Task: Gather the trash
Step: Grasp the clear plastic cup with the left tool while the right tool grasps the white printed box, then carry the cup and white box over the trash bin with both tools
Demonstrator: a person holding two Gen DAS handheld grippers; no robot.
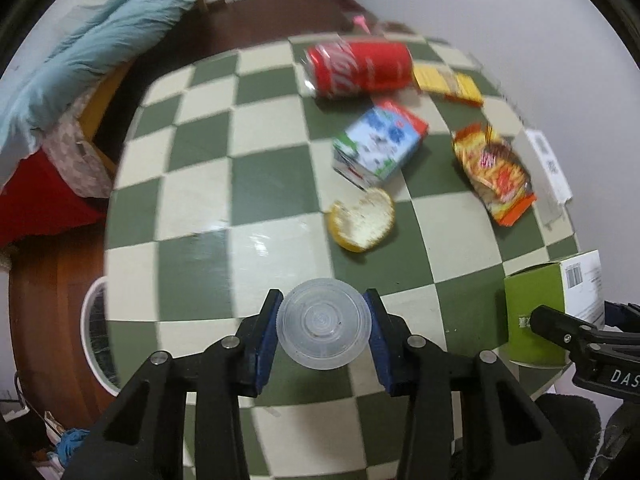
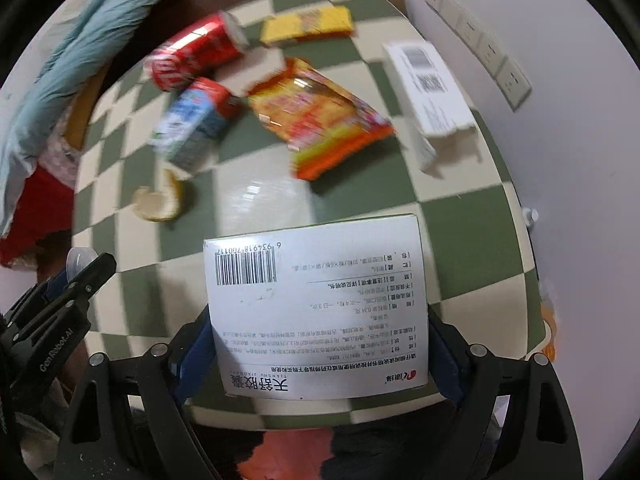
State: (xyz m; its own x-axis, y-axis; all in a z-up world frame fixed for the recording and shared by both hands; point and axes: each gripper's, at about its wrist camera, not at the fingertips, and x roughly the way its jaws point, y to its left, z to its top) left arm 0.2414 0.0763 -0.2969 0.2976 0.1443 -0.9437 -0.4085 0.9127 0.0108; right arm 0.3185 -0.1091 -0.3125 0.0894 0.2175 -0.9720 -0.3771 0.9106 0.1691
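Note:
My left gripper [image 1: 323, 297] is shut on a clear plastic cup [image 1: 324, 328], its blue pads [image 1: 269, 332] pressing both sides, above the near part of the green-and-cream checkered table [image 1: 200, 160]. My right gripper [image 2: 320, 320] is shut on a medicine box [image 2: 316, 304] with a white barcode face and green sides [image 1: 536, 312]. On the table lie a red cola can [image 1: 360, 68], a small milk carton [image 1: 380, 144], an orange snack bag [image 1: 496, 172], a yellow wrapper [image 1: 446, 82], a yellowish peel [image 1: 362, 218] and a white box [image 2: 430, 88].
A white round meshed object [image 1: 94, 336] sits on the floor left of the table. A bed with a light blue blanket [image 1: 100, 36] stands at far left. The wall with sockets [image 2: 480, 44] runs close along the table's right side.

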